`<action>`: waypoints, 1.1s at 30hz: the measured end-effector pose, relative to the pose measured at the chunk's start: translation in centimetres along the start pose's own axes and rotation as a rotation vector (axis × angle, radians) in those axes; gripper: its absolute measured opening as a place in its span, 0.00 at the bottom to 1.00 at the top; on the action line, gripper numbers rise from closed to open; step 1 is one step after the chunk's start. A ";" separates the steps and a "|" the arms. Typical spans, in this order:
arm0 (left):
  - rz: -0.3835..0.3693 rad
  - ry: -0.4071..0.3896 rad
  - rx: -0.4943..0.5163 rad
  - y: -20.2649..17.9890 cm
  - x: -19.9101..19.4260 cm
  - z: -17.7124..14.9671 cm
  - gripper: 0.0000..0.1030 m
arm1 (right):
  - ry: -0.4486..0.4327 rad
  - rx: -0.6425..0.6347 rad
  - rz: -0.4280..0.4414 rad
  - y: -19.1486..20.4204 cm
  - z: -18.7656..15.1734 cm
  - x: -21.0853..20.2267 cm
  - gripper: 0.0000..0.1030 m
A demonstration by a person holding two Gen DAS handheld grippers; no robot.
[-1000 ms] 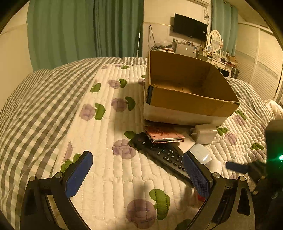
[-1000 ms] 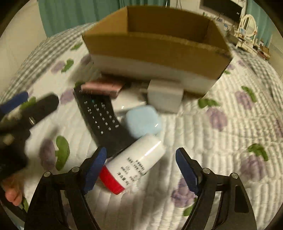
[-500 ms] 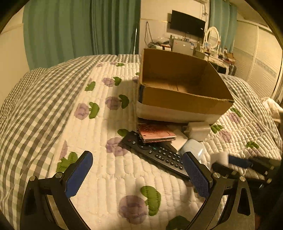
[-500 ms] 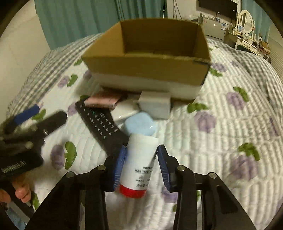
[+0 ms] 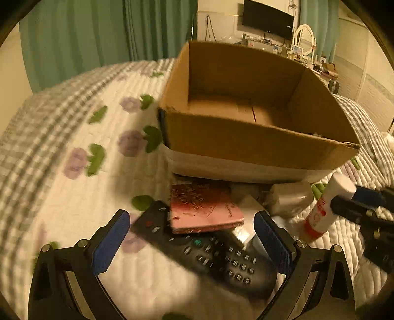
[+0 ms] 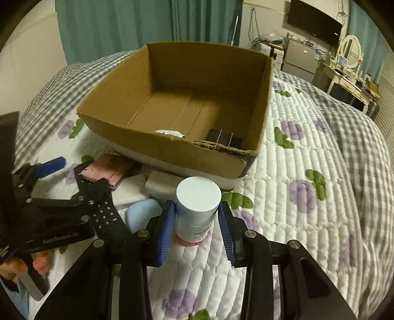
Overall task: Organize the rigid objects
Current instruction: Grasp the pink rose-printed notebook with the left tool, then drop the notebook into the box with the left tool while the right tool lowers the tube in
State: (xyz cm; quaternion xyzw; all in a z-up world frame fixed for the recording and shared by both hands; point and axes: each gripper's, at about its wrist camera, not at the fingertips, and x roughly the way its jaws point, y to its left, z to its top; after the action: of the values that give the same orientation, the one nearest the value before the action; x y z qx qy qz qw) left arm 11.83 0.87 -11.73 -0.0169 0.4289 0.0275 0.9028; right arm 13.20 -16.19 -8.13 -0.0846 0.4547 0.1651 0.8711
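My right gripper [image 6: 197, 230] is shut on a white bottle with a red base [image 6: 197, 205], lifted off the quilt in front of the cardboard box [image 6: 157, 145]; the bottle also shows in the left wrist view [image 5: 327, 206]. My left gripper [image 5: 192, 242] is open, low over a black remote [image 5: 214, 256] and a pink case [image 5: 202, 209] lying on it. A white charger block [image 5: 288, 199] and a light-blue case [image 6: 142, 215] lie beside them. The box [image 5: 258, 145] holds a black item [image 6: 222, 139] and a white item [image 6: 170, 133].
The objects lie on a bed with a white flower-print quilt [image 6: 307, 197] and grey checked bedding [image 5: 29, 137]. Green curtains [image 5: 110, 37], a wall TV [image 5: 267, 14] and a cluttered dresser [image 6: 349, 81] stand behind the bed.
My right gripper closed on the white bottle and lifted it upright toward the box. My left gripper moved forward and down over the remote and pink case.
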 end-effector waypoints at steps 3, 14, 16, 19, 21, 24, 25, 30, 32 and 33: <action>0.004 0.019 0.010 -0.6 1.5 0.1 0.96 | -0.007 0.003 0.019 0.1 -0.2 1.1 0.35; -0.012 0.029 0.020 -1.1 3.0 0.4 0.67 | -0.033 0.041 0.056 -0.4 -0.3 1.9 0.35; -0.020 0.030 0.023 -1.1 2.6 0.2 0.66 | -0.042 0.044 0.054 -0.4 -0.4 1.7 0.34; -0.058 0.032 0.003 -0.7 1.6 0.0 0.66 | -0.060 0.051 0.057 -0.6 -0.8 0.9 0.34; -0.069 0.031 0.003 -0.4 0.9 -0.5 0.66 | -0.074 0.052 0.054 -0.6 -1.0 0.3 0.34; -0.073 0.018 0.020 -0.5 -0.5 -1.0 0.66 | -0.096 0.052 0.048 -0.7 -0.9 -0.7 0.34; -0.077 0.011 0.024 -0.5 -1.0 -1.2 0.66 | -0.104 0.050 0.048 -0.6 -0.9 -1.1 0.34; -0.082 -0.036 0.043 -0.1 -4.0 -0.9 0.66 | -0.149 0.043 0.050 -0.4 0.1 -3.6 0.34; -0.094 -0.073 0.044 0.3 -5.8 0.0 0.66 | -0.176 0.039 0.053 -0.3 1.0 -4.9 0.34; -0.098 -0.089 0.046 0.1 -6.5 0.3 0.66 | -0.186 0.036 0.054 -0.3 1.4 -5.5 0.34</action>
State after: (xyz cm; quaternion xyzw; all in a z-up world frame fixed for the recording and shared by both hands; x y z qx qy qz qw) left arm 7.99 0.79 -6.51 -0.0161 0.3876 -0.0259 0.9213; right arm 11.51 -17.24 -2.84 -0.0410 0.3767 0.1877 0.9062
